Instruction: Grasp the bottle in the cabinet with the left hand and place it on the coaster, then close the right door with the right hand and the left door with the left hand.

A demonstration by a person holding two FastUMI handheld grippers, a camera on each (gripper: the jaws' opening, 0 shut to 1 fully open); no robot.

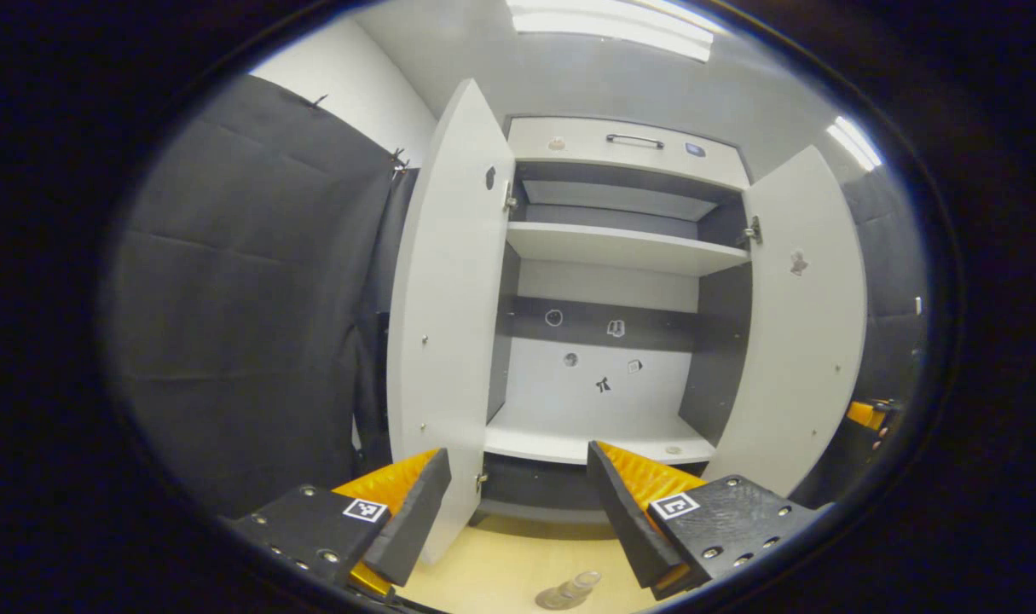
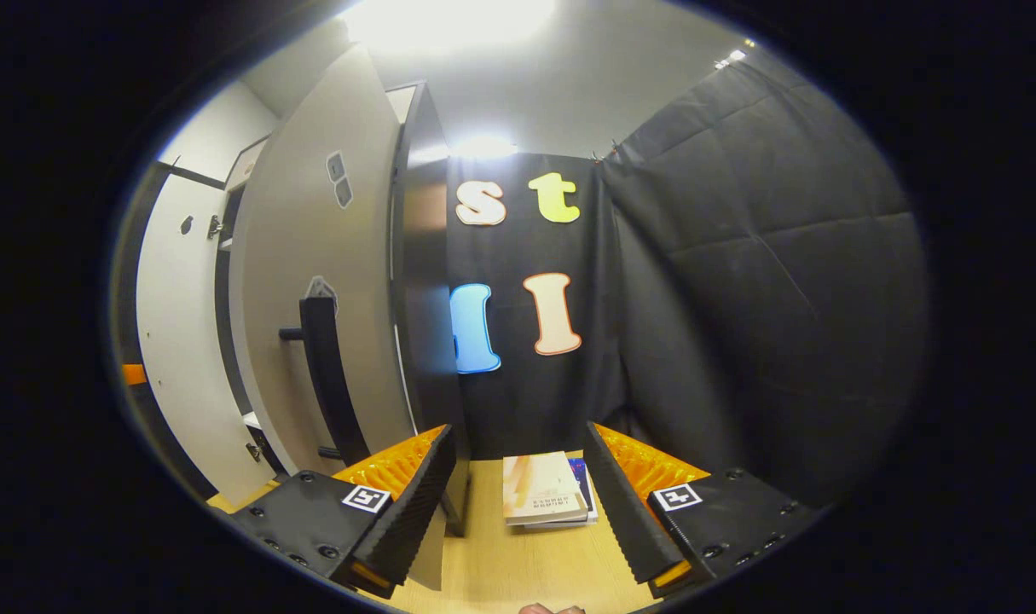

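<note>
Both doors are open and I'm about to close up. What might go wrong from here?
1. The right gripper sits close to the right door's handle; swinging the door may snag it.
2. The bottle stands on the table just below the left gripper, near the left door; a low sweep may topple it.

The cabinet (image 1: 620,247) and its two doors look like smooth, matt white board, with a small shiny metal handle (image 1: 634,140) on the drawer above. The worktop (image 2: 526,563) shows pale wood grain with a soft sheen. The booth wall (image 2: 765,298) is matt quilted cloth; the books (image 2: 541,499) have paper covers.
</note>
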